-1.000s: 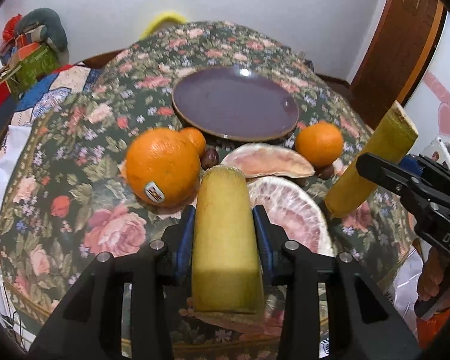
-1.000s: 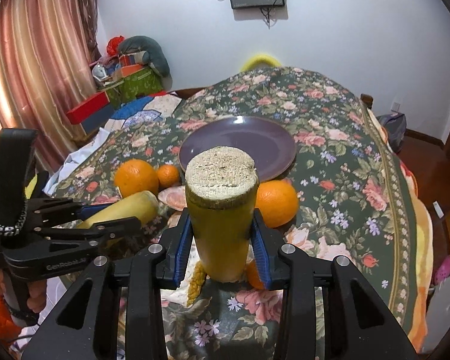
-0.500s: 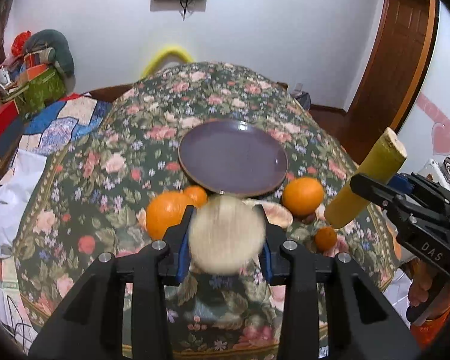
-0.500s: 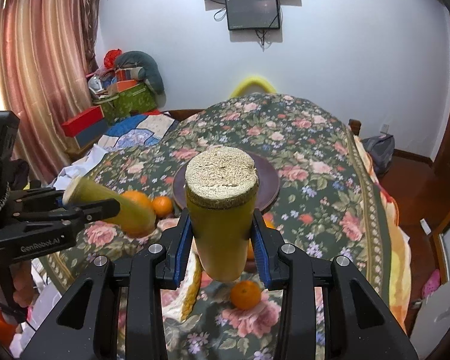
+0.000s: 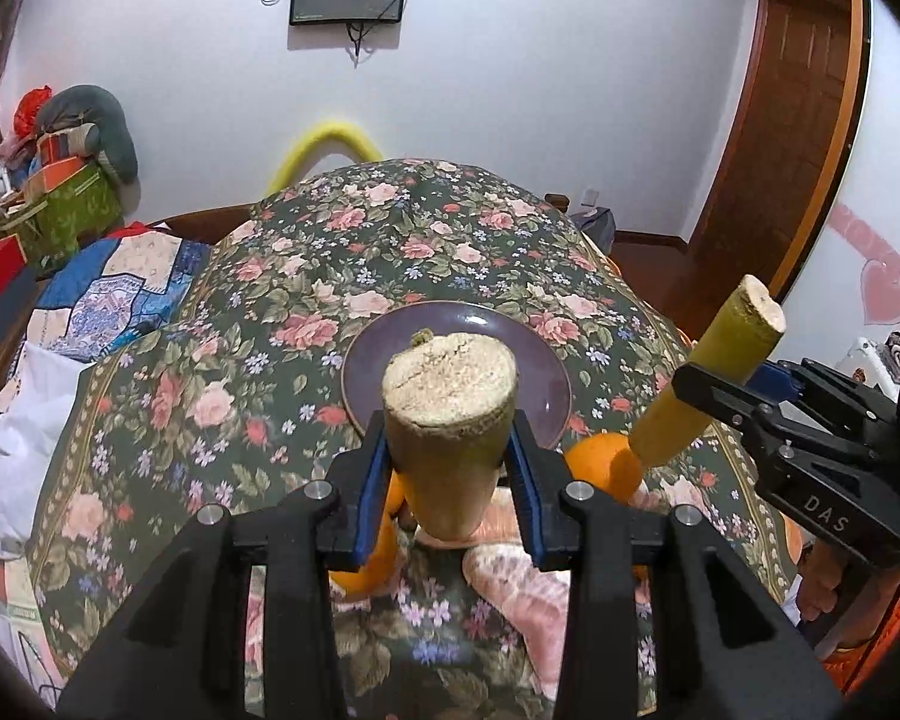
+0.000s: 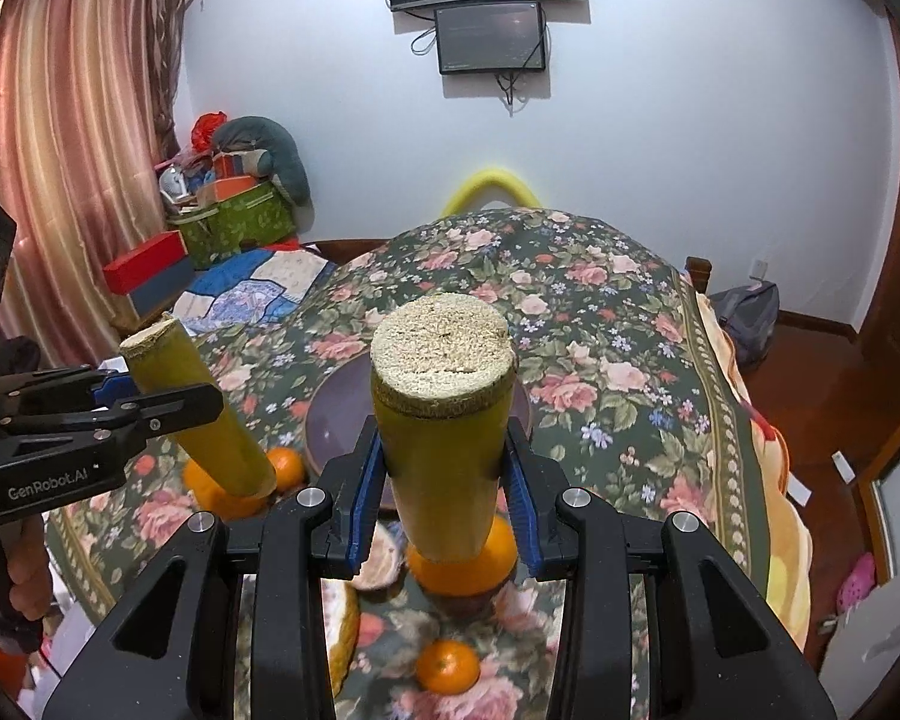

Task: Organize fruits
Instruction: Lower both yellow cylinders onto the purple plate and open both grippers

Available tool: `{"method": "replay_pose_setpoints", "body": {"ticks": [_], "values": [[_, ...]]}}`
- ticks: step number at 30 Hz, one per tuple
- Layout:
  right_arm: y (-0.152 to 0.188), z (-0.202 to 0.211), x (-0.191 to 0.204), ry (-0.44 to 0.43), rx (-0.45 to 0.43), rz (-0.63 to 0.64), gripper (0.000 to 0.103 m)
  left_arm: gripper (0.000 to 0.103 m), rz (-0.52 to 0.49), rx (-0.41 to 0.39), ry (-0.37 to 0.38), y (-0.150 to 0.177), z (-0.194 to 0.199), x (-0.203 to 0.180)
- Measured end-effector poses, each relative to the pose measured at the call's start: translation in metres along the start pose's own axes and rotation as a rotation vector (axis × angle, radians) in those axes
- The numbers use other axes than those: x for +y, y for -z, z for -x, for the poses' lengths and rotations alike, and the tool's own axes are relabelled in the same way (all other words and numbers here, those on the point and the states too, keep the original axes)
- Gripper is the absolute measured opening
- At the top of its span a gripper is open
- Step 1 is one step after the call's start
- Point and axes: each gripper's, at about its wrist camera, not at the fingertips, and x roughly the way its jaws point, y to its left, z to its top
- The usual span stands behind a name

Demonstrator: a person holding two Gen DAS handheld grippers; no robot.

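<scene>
Through the left wrist view: left gripper (image 5: 450, 468) clamping a pale green sugarcane piece (image 5: 450, 420) between blue-padded jaws, cut fibrous end pointing up and forward, hanging above the floral tablecloth (image 5: 258, 324); purple plate (image 5: 390, 354) lying on the cloth just behind the cane, bare apart from a small speck near its far rim; an orange (image 5: 603, 465) sitting near the plate's right edge, another orange (image 5: 372, 552) peeking out under the left jaw, pomelo segments (image 5: 522, 582) lying below the gripper; right gripper (image 5: 744, 396) showing at the right, gripping a second cane piece (image 5: 714, 372) tilted up and to the right. Through the right wrist view: right gripper (image 6: 444, 474) squeezing its cane piece (image 6: 444, 420) upright, both pads pressing against the stalk, held over the near side of the plate (image 6: 336, 426); a large orange (image 6: 468, 564) resting beneath the cane, a small mandarin (image 6: 447, 666) lying nearer on the cloth; left gripper (image 6: 168, 396) appearing at the left, closing around its tilted cane (image 6: 210, 420) above two oranges (image 6: 234, 486).
</scene>
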Motion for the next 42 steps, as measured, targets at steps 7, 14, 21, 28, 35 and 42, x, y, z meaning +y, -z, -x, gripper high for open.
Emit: {"method": "replay_pose_setpoints", "body": {"ticks": [7,14,21,28,35,42], "values": [[-0.006,-0.018,-0.007,0.0,0.009,-0.003,0.034,0.036,-0.013,0.026,-0.002,-0.009,-0.027,-0.003],[-0.007,-0.04,-0.015,-0.006,0.032,-0.009,0.034,0.036,-0.024,0.059,0.004,-0.013,-0.057,-0.005],[-0.007,-0.064,-0.017,-0.02,0.066,-0.002,0.034,0.036,-0.019,0.09,0.014,-0.016,-0.081,-0.002],[-0.009,-0.088,-0.015,-0.039,0.104,0.022,0.034,0.036,-0.005,0.126,0.014,-0.019,-0.105,0.003],[-0.008,-0.112,-0.013,-0.059,0.15,0.037,0.034,0.036,0.009,0.143,0.026,-0.027,-0.118,0.008],[-0.016,-0.125,-0.013,-0.071,0.172,0.048,0.034,0.037,0.025,0.147,0.012,-0.037,-0.129,0.013]]}}
